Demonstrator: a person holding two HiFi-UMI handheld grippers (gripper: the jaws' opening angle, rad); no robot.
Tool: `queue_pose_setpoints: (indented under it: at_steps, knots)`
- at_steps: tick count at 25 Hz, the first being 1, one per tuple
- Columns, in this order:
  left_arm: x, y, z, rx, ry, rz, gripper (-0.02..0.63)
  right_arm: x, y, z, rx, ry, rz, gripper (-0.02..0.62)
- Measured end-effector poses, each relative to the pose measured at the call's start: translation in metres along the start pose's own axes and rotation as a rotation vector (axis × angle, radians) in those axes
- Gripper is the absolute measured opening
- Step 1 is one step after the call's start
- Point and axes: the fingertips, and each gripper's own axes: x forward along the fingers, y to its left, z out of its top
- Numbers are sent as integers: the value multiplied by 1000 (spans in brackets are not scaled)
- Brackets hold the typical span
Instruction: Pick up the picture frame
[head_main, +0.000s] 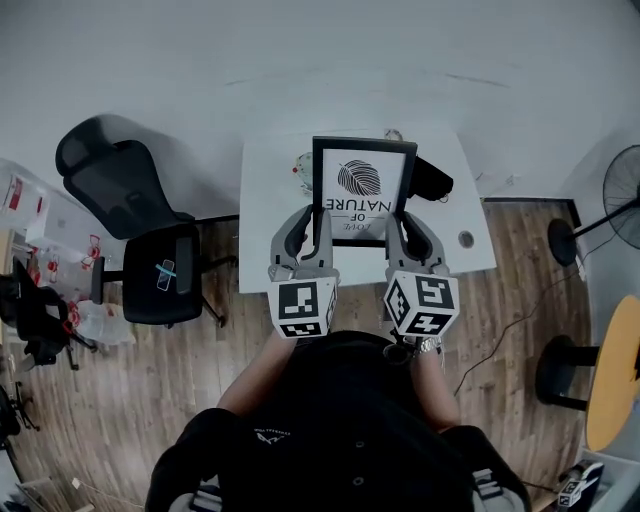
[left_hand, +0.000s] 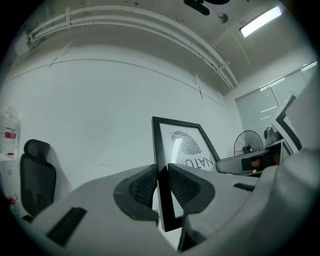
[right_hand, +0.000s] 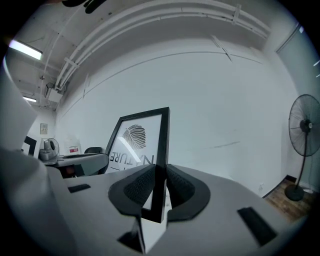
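- Picture frame (head_main: 362, 190) with a leaf print (head_main: 359, 178) inside, held between both grippers over the white table (head_main: 265, 230).
- Left gripper (head_main: 313, 228) pinches its left edge, jaws narrowly apart.
- Right gripper (head_main: 406, 233) pinches the right edge likewise.

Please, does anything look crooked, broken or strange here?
Nothing stands out. The picture frame looks intact and straight; the left tongs and the right tongs each clamp one of its side edges.

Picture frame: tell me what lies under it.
The picture frame, gripped by the left gripper and right gripper, covers the middle of the white table. A patterned item and a black object stick out at its sides; anything directly beneath is hidden.
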Motion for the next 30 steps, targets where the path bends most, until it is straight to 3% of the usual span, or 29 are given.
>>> queue_pose_setpoints:
  at_steps: [8, 30]
  knots:
    - [-5, -1, 30, 24, -89, 3, 74, -9, 5, 31, -32, -87, 1, 67]
    - [-10, 0, 13, 6, -86, 5, 74, -9, 6, 16, -27, -68, 2, 67]
